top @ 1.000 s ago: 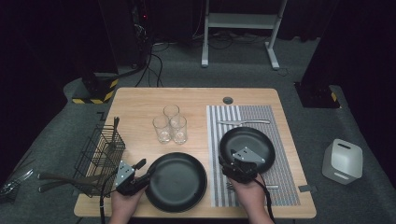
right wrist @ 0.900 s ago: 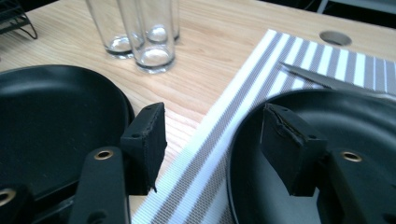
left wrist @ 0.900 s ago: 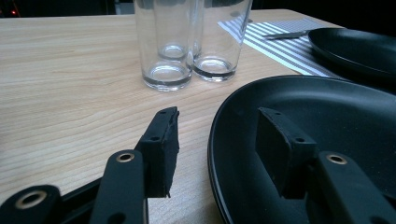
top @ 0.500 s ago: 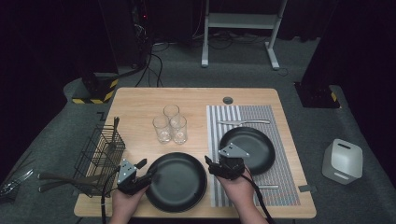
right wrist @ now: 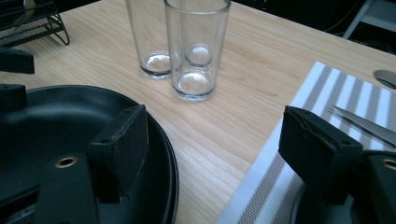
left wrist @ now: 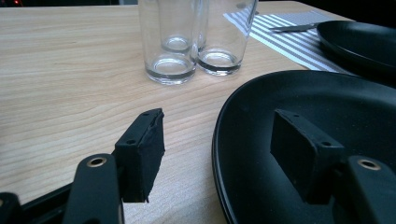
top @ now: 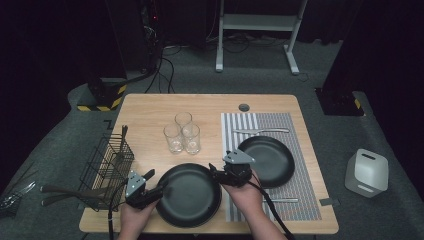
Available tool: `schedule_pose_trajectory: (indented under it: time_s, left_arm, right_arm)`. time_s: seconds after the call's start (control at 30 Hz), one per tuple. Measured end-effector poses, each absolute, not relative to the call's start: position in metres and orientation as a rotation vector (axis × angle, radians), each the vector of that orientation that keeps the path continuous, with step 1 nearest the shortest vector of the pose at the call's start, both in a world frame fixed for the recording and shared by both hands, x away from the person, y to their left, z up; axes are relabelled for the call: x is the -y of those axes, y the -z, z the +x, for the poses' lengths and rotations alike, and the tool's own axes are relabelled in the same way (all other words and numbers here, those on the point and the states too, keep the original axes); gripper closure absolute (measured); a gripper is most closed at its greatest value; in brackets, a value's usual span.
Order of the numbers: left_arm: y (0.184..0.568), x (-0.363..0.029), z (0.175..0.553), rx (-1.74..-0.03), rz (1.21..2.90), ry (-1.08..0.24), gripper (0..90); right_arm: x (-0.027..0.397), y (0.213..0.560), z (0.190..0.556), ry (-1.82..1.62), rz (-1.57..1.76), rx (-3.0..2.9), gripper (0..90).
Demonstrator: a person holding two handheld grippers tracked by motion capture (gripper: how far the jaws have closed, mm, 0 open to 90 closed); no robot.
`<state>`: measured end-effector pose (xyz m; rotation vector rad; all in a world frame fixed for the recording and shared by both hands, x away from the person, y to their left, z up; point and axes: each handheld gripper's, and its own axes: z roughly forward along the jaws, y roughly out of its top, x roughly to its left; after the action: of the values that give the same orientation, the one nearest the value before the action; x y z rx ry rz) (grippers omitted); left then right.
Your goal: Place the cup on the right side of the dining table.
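Near plate (top: 189, 195) lies on the bare table (top: 150, 112), left of the mat (top: 280, 125). Left gripper (top: 155, 186) straddles the plate's left rim, jaws wide and just opened further, pads clear of the rim. Right gripper (top: 216, 172) hovers at its right rim (jaws likewise just widened, holding nothing). Three glasses (top: 182, 132) stand beyond.

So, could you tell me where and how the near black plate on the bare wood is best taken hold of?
Probably by its rim. The near black plate lies flat, shallow, with a thin raised edge, so level jaws could straddle that edge from the side. The left gripper already stands open at its left rim, one pad over the plate; the right gripper, open, is at the right edge. The glasses crowd the far side.
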<state>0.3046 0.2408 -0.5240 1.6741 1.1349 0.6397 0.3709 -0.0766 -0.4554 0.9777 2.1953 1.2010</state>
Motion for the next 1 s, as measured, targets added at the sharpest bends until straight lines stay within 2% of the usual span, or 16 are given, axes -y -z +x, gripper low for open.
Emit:
schedule_pose_trajectory:
  time_s: [0.77, 1.0]
  left_arm:
    - [0.524, -0.242, 0.304, -1.127, 1.667, -0.616, 36.9]
    - [0.524, -0.243, 0.305, -1.126, 1.664, -0.605, 37.0]
  right_arm:
    - [0.025, 0.445, 0.411, -1.246, 0.925, -2.23, 22.9]
    - [0.012, 0.451, 0.426, -1.223, 0.935, -2.256, 19.3]
